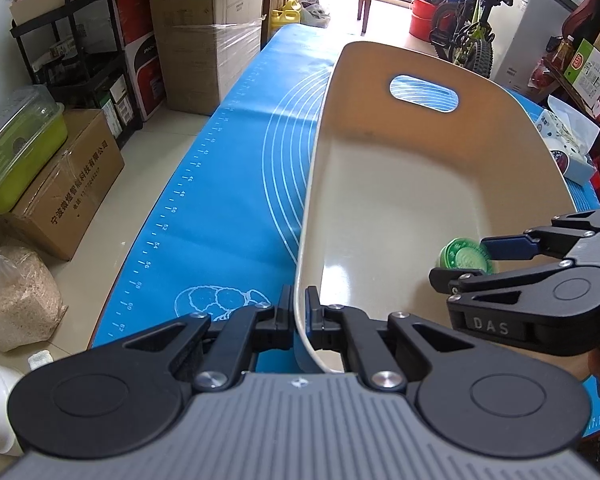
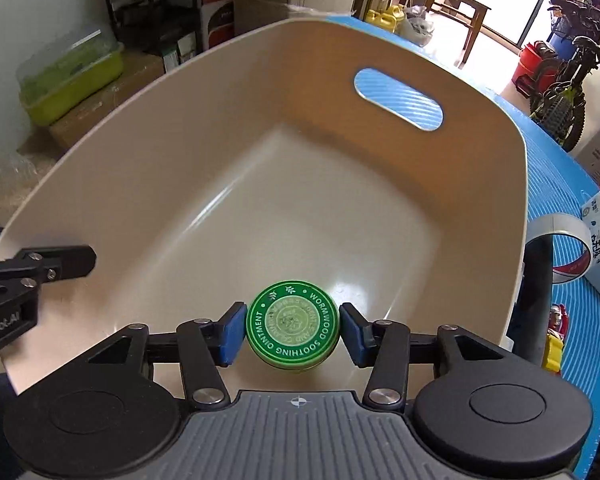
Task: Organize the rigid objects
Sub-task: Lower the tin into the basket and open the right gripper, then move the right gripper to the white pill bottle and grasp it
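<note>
A round, flat green tin (image 2: 293, 325) with a glossy lid lies on the floor of a cream plastic basket (image 2: 204, 128) with smooth curved walls and an oval handle slot in the far wall. White lettering runs around the lid's rim, reading "WORMWOOD SOOTHING OINTMENT", with a paler printed disc in the middle and small leaf marks above it. The tin sits between the blue pads (image 2: 233, 334) of the right gripper (image 2: 293, 332), whose fingers stand apart: a thin gap shows between each pad and the tin's edge, so the pads do not press on it. In the left wrist view the same tin (image 1: 462, 259) appears just beyond the right gripper's fingertips, near the basket's near right corner.

The left gripper (image 1: 299, 316) has its fingers clamped together on the thin near rim of the basket, one inside the wall and one outside. Under the basket lies a blue silicone mat (image 1: 220, 200) printed with white rings and ruler marks.
</note>
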Demonstrator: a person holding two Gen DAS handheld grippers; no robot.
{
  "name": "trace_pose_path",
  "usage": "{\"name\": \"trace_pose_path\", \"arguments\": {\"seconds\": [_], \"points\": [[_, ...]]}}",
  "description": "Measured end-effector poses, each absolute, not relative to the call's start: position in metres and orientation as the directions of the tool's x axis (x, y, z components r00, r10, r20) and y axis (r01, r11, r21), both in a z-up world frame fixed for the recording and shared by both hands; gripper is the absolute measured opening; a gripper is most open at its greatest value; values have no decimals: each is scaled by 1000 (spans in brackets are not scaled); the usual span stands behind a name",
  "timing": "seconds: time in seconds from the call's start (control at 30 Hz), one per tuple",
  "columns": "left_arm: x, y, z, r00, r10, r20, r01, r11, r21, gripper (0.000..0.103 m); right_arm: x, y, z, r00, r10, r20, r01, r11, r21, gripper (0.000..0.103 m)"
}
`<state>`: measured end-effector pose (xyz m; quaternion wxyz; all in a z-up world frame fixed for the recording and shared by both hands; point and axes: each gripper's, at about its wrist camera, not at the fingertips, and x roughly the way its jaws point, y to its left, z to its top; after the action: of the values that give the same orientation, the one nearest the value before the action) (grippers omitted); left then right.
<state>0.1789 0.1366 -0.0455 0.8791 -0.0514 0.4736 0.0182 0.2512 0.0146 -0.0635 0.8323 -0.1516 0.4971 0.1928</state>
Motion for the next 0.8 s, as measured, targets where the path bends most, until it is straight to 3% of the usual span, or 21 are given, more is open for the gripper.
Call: {"name": "trace_pose_path", "arguments": {"seconds": [0.43, 0.8], "points": [[178, 140, -45, 552, -25, -833, -81, 993, -84, 7, 233, -45, -1, 600, 293, -744, -382, 923, 55, 70], [179, 141, -45, 553, -28, -833, -86, 992, -90, 7, 241, -146, 3, 712, 160, -684, -164, 985, 60, 70]]}}
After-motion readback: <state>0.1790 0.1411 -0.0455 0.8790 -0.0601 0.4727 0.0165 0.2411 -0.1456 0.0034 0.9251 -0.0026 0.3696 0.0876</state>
